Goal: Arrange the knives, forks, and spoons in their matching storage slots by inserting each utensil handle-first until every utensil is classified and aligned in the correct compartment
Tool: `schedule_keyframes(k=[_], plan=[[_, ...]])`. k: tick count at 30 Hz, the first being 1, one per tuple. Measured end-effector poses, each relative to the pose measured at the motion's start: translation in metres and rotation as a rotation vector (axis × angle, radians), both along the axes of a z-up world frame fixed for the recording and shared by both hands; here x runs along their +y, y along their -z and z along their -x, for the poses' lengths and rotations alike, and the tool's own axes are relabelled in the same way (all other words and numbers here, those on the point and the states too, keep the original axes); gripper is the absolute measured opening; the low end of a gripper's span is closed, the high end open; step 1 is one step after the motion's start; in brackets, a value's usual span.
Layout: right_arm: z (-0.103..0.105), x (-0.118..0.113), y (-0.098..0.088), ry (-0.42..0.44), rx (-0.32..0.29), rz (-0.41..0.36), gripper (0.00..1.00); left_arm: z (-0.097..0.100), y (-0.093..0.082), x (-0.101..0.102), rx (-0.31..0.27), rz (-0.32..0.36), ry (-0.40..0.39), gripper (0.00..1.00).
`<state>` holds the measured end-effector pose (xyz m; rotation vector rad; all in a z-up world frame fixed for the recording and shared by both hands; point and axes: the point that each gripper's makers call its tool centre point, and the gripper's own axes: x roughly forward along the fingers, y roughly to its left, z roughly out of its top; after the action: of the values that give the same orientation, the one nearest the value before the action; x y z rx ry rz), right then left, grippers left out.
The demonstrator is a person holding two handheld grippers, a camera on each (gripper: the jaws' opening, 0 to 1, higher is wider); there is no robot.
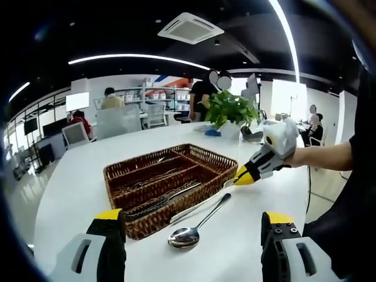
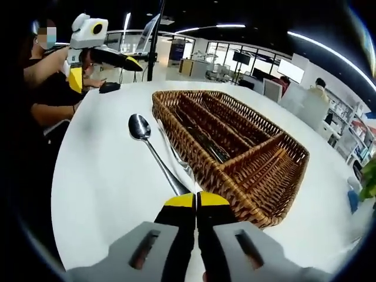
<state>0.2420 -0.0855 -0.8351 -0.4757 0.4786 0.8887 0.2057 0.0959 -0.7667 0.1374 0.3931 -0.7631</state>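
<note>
**Spoon held at handle beside wicker organizer**

The right gripper (image 2: 196, 202) is closed on the handle end of a polished metal spoon (image 2: 140, 126), whose oval bowl rests on the smooth white table (image 2: 100, 182). The spoon lies just beside the long wall of the woven brown wicker organizer (image 2: 282, 170), whose compartments already hold cutlery. Open table surface lies along the spoon's outer side. The left gripper (image 1: 191, 232) stands wide open, holding nothing, near the basket's corner, with the spoon's bowl between its jaws
</note>
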Motion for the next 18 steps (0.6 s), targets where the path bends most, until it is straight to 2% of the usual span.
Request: schedule_keyframes(k=[8, 18], plan=[[0.005, 0.005, -0.016, -0.022, -0.015, -0.033, 0.0, 0.0, 0.0, 0.0, -0.005, -0.002, 0.001, 1.0], [-0.004, 0.006, -0.044, -0.022, -0.063, -0.06, 0.0, 0.0, -0.002, 0.0, -0.011, 0.0, 0.002, 1.0]])
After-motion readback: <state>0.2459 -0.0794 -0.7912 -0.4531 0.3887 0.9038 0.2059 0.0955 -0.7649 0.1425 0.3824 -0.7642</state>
